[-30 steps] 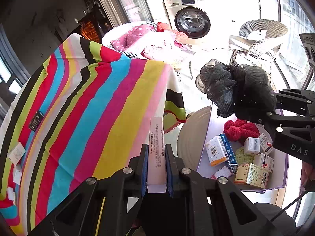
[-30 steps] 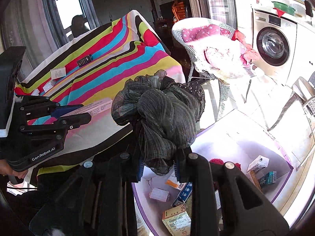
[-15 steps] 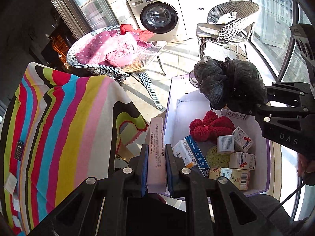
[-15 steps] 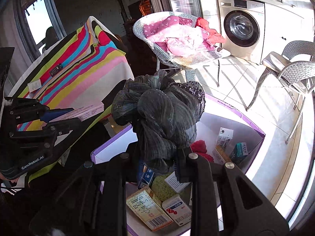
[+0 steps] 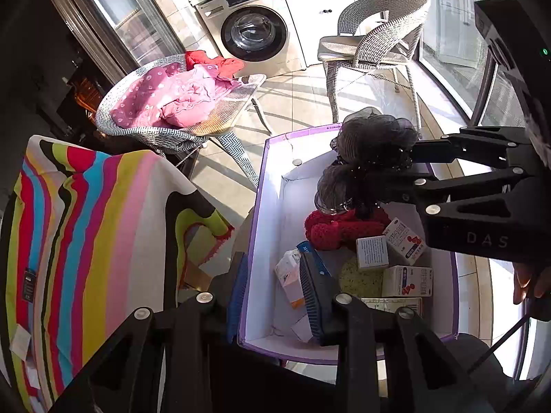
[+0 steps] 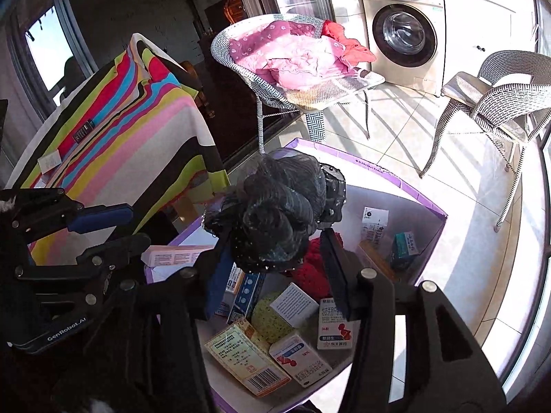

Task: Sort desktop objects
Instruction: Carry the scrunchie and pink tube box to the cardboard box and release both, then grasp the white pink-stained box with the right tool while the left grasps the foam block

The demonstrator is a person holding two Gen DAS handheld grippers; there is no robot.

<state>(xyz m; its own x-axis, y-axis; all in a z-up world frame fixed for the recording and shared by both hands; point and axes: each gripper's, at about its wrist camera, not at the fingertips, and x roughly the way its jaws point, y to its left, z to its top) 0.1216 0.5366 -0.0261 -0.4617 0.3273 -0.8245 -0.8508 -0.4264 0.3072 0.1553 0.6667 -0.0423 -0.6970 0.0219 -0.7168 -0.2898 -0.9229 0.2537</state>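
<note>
Black mesh scrunchie sits between the spread pads of the right gripper, above the purple-edged box of medicine cartons. Soft, light and springy, it is judged best pinched across its bunched middle. The left gripper is held apart and empty over the box's near wall.

The left gripper fills the lower centre of its own view, fingers spread wide and empty. The right gripper sits at lower centre of its view, fingers parted, and reaches in from the right edge of the left view.
</note>
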